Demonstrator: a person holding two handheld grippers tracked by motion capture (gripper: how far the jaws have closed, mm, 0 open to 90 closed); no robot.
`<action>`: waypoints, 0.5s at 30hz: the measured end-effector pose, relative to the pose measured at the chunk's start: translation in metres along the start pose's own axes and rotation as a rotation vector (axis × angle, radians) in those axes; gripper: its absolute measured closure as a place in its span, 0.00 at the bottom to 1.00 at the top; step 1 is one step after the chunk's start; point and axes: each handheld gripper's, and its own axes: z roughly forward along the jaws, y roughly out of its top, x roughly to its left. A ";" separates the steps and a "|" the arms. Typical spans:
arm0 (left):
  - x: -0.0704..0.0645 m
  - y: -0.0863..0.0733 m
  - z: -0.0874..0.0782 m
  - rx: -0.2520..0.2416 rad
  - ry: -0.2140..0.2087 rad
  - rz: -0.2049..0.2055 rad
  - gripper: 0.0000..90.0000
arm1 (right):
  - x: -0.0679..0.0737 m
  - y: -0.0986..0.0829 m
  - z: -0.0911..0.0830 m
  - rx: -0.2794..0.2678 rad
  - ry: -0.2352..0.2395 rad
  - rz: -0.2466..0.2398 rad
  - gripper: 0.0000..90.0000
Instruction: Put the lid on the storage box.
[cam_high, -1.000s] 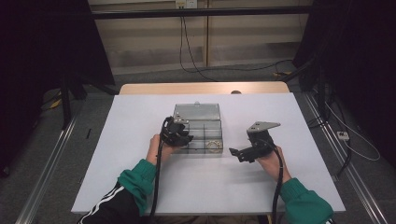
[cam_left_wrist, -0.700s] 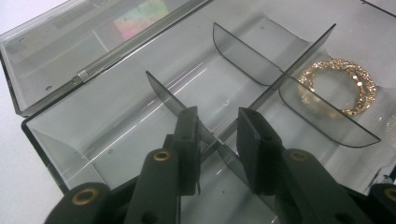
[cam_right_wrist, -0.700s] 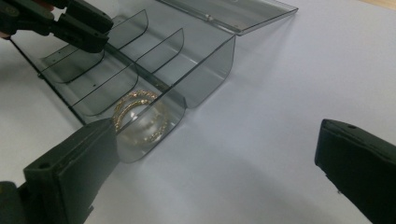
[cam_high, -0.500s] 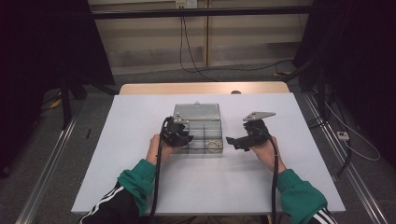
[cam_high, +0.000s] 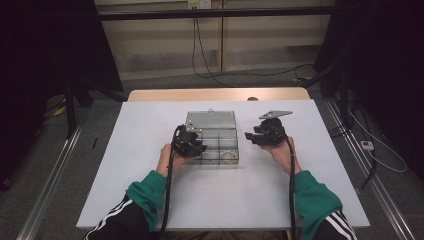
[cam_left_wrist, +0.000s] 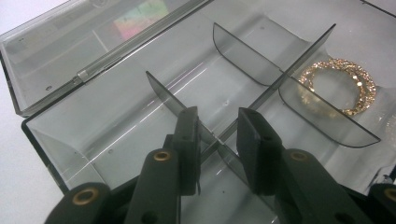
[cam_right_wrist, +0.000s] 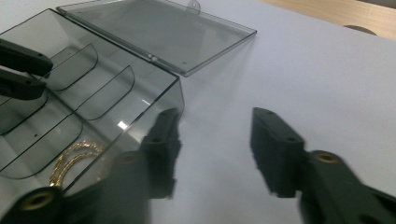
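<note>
A clear grey compartment box (cam_high: 212, 145) lies mid-table with its lid (cam_high: 210, 120) folded back flat. A gold bracelet (cam_high: 229, 155) rests in its front right compartment, also plain in the left gripper view (cam_left_wrist: 343, 86) and the right gripper view (cam_right_wrist: 77, 156). My left gripper (cam_high: 192, 142) dips into the box's left side; its jaws (cam_left_wrist: 217, 126) straddle a thin divider (cam_left_wrist: 243, 51) with a narrow gap and nothing clamped. My right gripper (cam_high: 255, 136) hovers open just off the box's right wall (cam_right_wrist: 173, 100), above bare table, its jaws (cam_right_wrist: 215, 119) wide apart.
The white table (cam_high: 150, 200) has free room on every side of the box. A wooden strip (cam_high: 215, 94) runs along its far edge. Cables (cam_high: 210, 55) and metal rails (cam_high: 50, 170) lie on the floor around it.
My right gripper has moved left and forward, closing in on the box's right wall. The left gripper and the box have stayed put.
</note>
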 end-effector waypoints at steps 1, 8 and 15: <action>0.000 0.000 0.000 0.000 0.000 0.000 0.78 | -0.001 0.001 0.002 0.002 -0.006 0.013 0.72; 0.000 0.000 0.000 0.000 -0.001 0.001 0.78 | -0.007 0.010 0.017 0.001 -0.012 0.052 1.00; 0.000 0.000 0.000 0.000 -0.002 0.002 0.78 | -0.006 0.021 0.036 0.030 -0.024 0.062 1.00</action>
